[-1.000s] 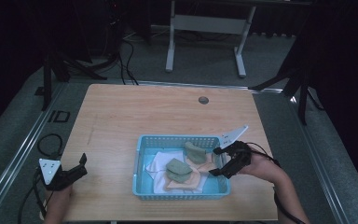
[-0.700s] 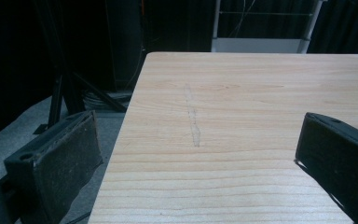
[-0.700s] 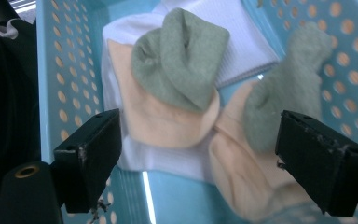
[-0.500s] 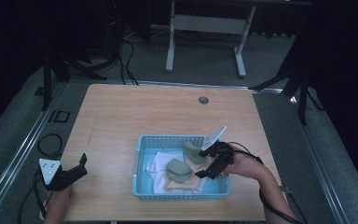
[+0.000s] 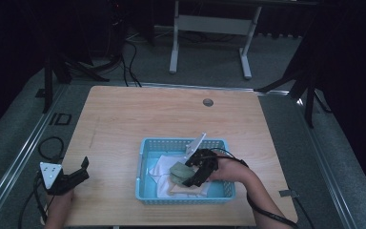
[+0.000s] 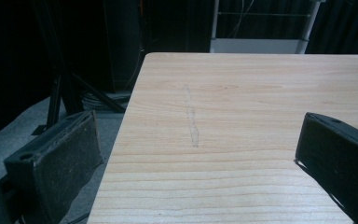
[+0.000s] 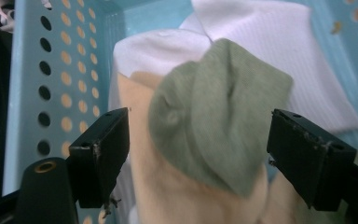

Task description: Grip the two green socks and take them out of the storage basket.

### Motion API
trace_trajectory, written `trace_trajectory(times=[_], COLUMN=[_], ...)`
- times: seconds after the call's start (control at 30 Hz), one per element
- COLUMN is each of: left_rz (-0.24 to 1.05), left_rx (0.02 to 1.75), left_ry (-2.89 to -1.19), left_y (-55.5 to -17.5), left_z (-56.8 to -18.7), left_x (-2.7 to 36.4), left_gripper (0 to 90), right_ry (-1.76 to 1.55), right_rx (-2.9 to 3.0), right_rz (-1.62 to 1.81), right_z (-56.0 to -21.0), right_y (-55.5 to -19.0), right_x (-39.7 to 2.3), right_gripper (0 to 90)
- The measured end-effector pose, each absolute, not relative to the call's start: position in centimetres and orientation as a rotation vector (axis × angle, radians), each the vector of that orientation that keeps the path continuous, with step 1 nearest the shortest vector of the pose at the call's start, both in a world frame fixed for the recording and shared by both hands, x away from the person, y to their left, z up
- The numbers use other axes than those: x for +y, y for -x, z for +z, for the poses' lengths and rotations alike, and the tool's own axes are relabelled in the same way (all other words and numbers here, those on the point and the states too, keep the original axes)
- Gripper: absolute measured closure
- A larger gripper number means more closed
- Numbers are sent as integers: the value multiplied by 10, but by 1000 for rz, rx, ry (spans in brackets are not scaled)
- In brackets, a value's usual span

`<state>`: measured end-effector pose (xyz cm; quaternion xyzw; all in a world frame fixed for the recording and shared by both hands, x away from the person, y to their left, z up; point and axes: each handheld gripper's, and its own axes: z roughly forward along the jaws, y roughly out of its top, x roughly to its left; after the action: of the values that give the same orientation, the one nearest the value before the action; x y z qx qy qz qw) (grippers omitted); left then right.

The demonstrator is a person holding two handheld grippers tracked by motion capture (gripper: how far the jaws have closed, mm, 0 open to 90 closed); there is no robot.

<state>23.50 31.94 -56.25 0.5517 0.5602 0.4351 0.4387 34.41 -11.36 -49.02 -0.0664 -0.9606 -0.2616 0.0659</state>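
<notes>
A blue perforated basket (image 5: pixel 186 199) sits on the wooden table (image 5: pixel 171 114) near the front right. Inside lie a green sock (image 5: pixel 177 170) on a tan cloth (image 5: pixel 190 190) and white cloths (image 5: pixel 159 168). My right gripper (image 5: pixel 187 174) reaches down into the basket. In the right gripper view the green sock (image 7: pixel 214 121) lies between the jaws of the right gripper (image 7: pixel 200 135); the jaws have just been closing, and the pads stand apart from it. My left gripper (image 5: pixel 78 174) rests open at the table's front left corner, with bare wood between the jaws of the left gripper (image 6: pixel 200 140).
The basket wall (image 7: pixel 51 84) stands close beside the right gripper's left jaw. A white cloth (image 7: pixel 279 56) lies beyond the sock and a tan cloth (image 7: pixel 168 196) under it. A round grommet (image 5: pixel 208 102) marks the table's far side. A metal stand (image 5: pixel 209 24) stands on the floor beyond.
My right gripper has moved left and down from the basket's right rim into the basket, over the green sock. The left gripper has stayed put.
</notes>
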Motion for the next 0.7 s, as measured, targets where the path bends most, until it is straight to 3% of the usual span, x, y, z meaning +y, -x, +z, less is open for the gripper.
trace_trajectory(times=[0.2,0.53,0.7], left_rz=[1080,1080,1080], left_rx=[1392,1393,1392], left_ry=[-1371,-1373,-1372], left_y=[-235,-235,-235], left_z=[-563,-562,-563], left_x=[320,319,319], left_gripper=[5,5,5], right_ry=[166,133,128], right_rx=[-2906,-2977,-2989], right_rz=[-740,-662,-668], right_z=[-499,-498,-489], right_y=[-341,-339,-337], right_x=[-98,-89,-90], right_gripper=[283,755,805])
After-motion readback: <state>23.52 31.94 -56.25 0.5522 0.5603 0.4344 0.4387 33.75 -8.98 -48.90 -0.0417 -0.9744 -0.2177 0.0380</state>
